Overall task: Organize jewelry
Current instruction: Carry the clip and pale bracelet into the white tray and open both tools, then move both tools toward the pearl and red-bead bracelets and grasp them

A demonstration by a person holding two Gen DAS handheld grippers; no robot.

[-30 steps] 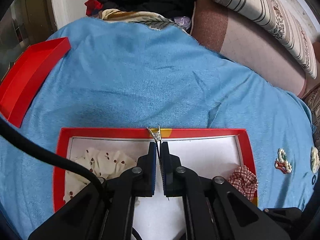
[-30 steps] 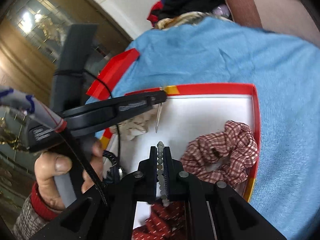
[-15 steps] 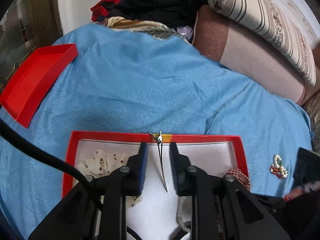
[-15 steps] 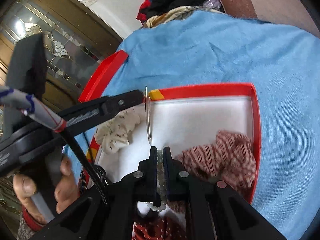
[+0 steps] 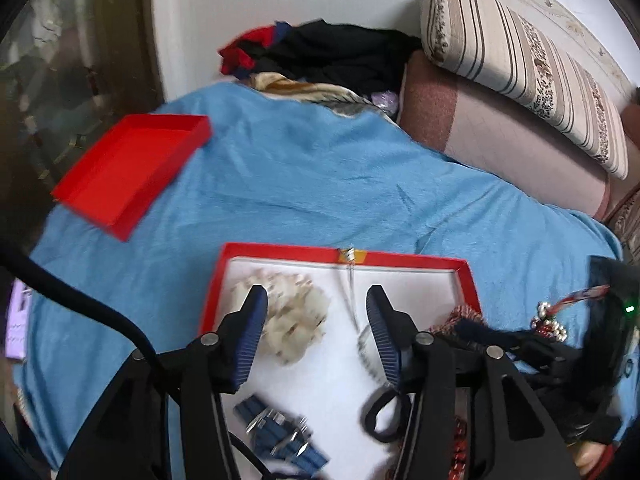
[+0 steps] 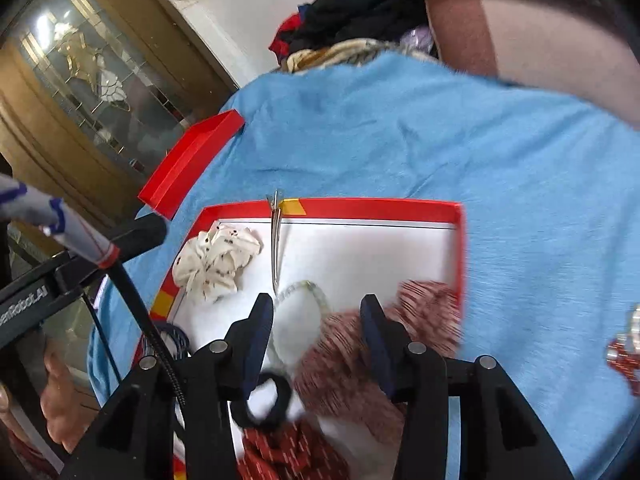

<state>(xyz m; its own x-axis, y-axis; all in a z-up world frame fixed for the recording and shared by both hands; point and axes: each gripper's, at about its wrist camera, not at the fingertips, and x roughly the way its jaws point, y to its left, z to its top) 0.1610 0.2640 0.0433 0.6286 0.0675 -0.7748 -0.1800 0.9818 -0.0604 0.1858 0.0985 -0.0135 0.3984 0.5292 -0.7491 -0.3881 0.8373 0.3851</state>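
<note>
Red-rimmed jewelry box [image 5: 404, 258], white-lined, lies on a blue blanket [image 5: 320, 184] spread over a bed; in the right wrist view its far rim [image 6: 380, 208] runs across the middle. Left tongs [image 5: 316, 300]: jaws wide apart, holding nothing, hovering over the box's white floor. Right tongs [image 6: 316, 306]: jaws likewise wide, empty, above the near half of the box. Contents, by the right wrist view: a silver metal hair clip [image 6: 275, 240] at 12 o'clock, its hinge end against the far rim beside a yellow tape patch, its tip pointing toward the tongs; a cream spotted scrunchie [image 6: 218, 260] at 10 o'clock; a pale bead bracelet [image 6: 308, 288] lying loose on the lining just beyond the right tongs' left finger; a red-and-white checked scrunchie [image 6: 416, 316] at 3 o'clock, blurred; a black hair tie [image 6: 262, 400] at 6 o'clock; a dark red patterned scrunchie [image 6: 288, 452] below it. The left wrist view adds a blue-banded watch [image 5: 280, 432] at 6 o'clock in the box, blurred. Outside the box: a red box lid [image 5: 132, 168] at 10 o'clock on the blanket, well apart; a pearl-and-red beaded ornament [image 5: 554, 322] at 3 o'clock, on the blanket near the box's right rim. Beyond the blanket: a pile of dark clothes [image 5: 332, 56] and a striped cushion [image 5: 520, 64] at the wall.
</note>
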